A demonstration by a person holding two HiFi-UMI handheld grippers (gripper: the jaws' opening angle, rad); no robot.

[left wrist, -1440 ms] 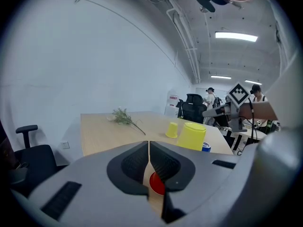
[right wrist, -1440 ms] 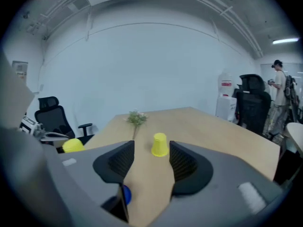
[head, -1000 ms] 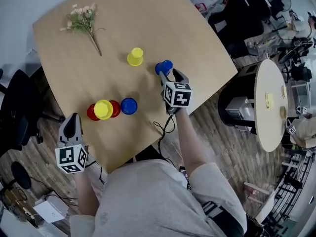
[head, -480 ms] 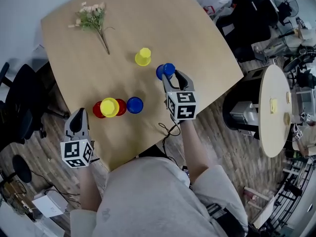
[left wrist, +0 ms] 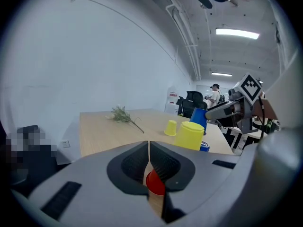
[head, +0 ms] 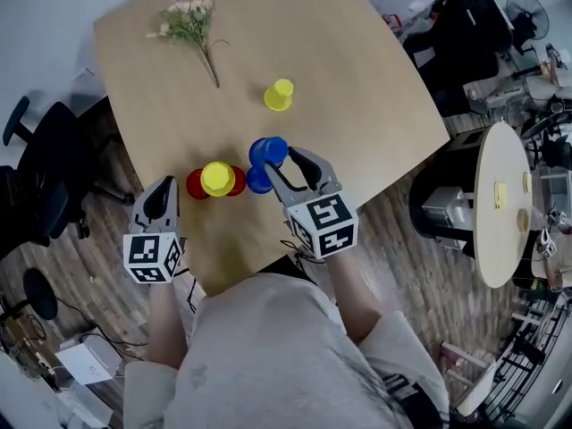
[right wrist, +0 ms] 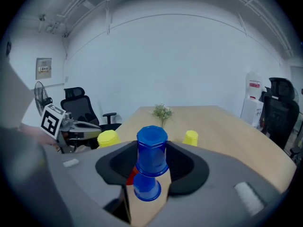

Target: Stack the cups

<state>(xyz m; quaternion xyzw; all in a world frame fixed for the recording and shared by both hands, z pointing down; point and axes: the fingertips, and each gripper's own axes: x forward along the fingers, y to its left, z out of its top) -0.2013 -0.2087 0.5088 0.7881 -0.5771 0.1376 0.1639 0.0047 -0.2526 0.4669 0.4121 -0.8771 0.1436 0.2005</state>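
Observation:
My right gripper (head: 279,157) (right wrist: 152,162) is shut on an upside-down blue cup (head: 268,150) (right wrist: 152,150). It holds that cup just above a second blue cup (head: 258,180) (right wrist: 147,188) standing on the wooden table (head: 357,88). Left of them a yellow cup (head: 216,178) (left wrist: 191,135) rests on red cups (head: 197,185). Another yellow cup (head: 279,95) (right wrist: 191,137) stands alone farther back. My left gripper (head: 161,188) (left wrist: 148,162) is shut and empty at the table's near left edge, a red cup (left wrist: 155,183) showing beyond its jaws.
A sprig of flowers (head: 192,27) lies at the table's far left. A round side table (head: 492,195) stands to the right, a black office chair (head: 45,177) to the left. Cables hang off the table's near edge.
My right gripper has carried the blue cup left and nearer, to just above the second blue cup. The left gripper has edged closer to the red and yellow cups.

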